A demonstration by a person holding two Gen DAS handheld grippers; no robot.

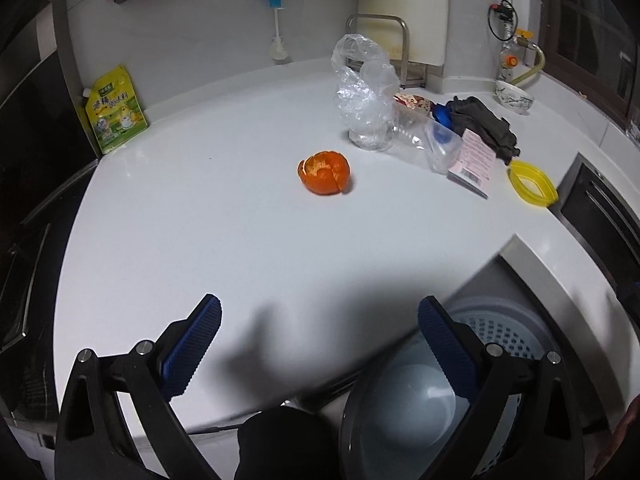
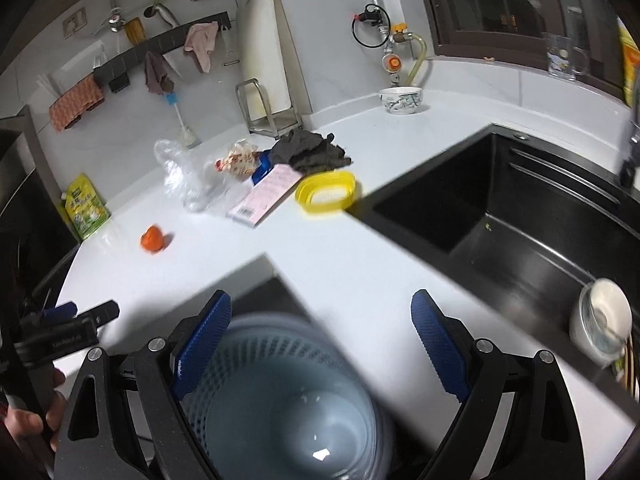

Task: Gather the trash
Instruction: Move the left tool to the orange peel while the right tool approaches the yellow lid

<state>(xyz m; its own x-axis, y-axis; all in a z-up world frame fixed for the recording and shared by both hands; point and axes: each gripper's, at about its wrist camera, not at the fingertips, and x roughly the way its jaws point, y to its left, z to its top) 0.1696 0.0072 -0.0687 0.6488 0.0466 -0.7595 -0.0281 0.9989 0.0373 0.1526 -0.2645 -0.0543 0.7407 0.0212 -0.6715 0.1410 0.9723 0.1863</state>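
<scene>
Left wrist view: left gripper (image 1: 319, 316) spread wide, holding nothing, poised above the near edge of the white surface (image 1: 224, 220). Ahead, alone in the middle — a half-peeled orange (image 1: 324, 172), nothing between it and the gripper. Farther right, a heap of trash: crumpled clear plastic bag (image 1: 362, 80), crushed clear bottle (image 1: 416, 136), pink paper slip (image 1: 474, 160), dark rag (image 1: 484, 122), then a yellow lid (image 1: 532, 182) just beside the slip. Far left against the wall, a yellow-green pouch (image 1: 116, 108). Down at near right, below the surface's edge, a perforated bin (image 1: 432, 392).

Right wrist view: right gripper (image 2: 321, 312) likewise wide and empty, directly over the bin (image 2: 288, 396), blurred. Same heap farther off, orange (image 2: 153, 239) small at left. Seen only here — the black sink (image 2: 520, 216) at right with a white cup (image 2: 600, 328) at its near end, a patterned bowl (image 2: 401, 99) at the far wall, and a hand (image 2: 30, 416) gripping the other tool at near left.
</scene>
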